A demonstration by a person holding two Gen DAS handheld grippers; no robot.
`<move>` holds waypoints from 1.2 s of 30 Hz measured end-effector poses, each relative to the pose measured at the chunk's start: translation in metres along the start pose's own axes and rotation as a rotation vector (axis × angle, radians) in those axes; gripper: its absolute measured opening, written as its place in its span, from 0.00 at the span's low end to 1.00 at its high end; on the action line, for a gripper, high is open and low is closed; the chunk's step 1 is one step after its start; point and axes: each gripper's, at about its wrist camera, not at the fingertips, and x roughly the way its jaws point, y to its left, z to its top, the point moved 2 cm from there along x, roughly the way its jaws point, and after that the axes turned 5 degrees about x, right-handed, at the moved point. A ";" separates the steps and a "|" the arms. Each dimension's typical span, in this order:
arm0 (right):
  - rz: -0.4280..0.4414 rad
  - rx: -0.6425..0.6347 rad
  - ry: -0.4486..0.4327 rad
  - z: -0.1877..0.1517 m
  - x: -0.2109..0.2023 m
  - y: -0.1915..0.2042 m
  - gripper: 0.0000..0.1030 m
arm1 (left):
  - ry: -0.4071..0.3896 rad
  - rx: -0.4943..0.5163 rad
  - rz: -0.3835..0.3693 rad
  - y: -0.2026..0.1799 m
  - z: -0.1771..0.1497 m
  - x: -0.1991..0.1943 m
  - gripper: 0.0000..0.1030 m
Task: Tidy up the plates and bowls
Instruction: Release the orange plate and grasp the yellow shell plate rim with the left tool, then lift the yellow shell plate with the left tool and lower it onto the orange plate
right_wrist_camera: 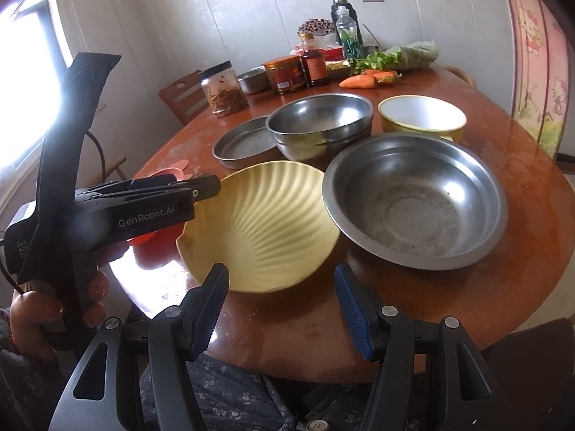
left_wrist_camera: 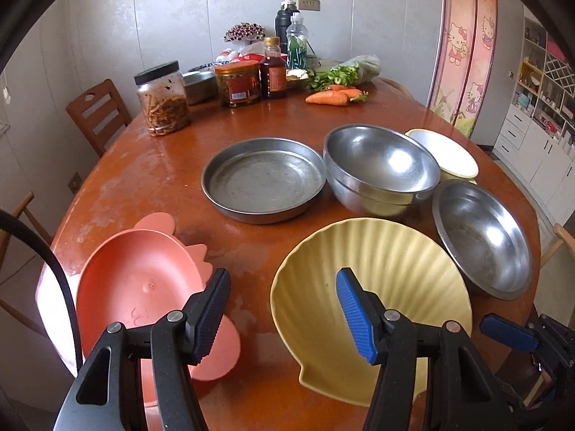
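Two grippers, left gripper (left_wrist_camera: 284, 314) and right gripper (right_wrist_camera: 282, 310), hover jaws apart above the empty yellow shell-shaped ceramic plate (left_wrist_camera: 381, 280) at the round wooden table's (left_wrist_camera: 151, 186) near edge.

In the left wrist view the left claw (left_wrist_camera: 283, 318) covers the near rims of the pink dish (left_wrist_camera: 136, 283) and the shell plate (left_wrist_camera: 373, 269), and the steel bowl stack (left_wrist_camera: 381, 165) hides much of the yellow bowl (left_wrist_camera: 449, 154). The right claw (left_wrist_camera: 510, 334) is cut off at the lower right corner. In the right wrist view the left claw (right_wrist_camera: 201, 186) hides nearly all the pink dish (right_wrist_camera: 176, 167). Jar labels are too small to read.
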 end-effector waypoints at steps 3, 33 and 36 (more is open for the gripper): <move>-0.007 0.005 0.004 0.000 0.004 -0.001 0.61 | 0.007 0.008 -0.008 -0.002 0.000 0.007 0.59; -0.067 -0.067 -0.018 0.007 0.020 0.014 0.48 | -0.040 0.012 -0.019 0.000 -0.021 -0.016 0.46; -0.055 -0.077 -0.023 0.007 0.015 0.018 0.48 | -0.058 0.003 -0.005 0.003 -0.020 -0.027 0.46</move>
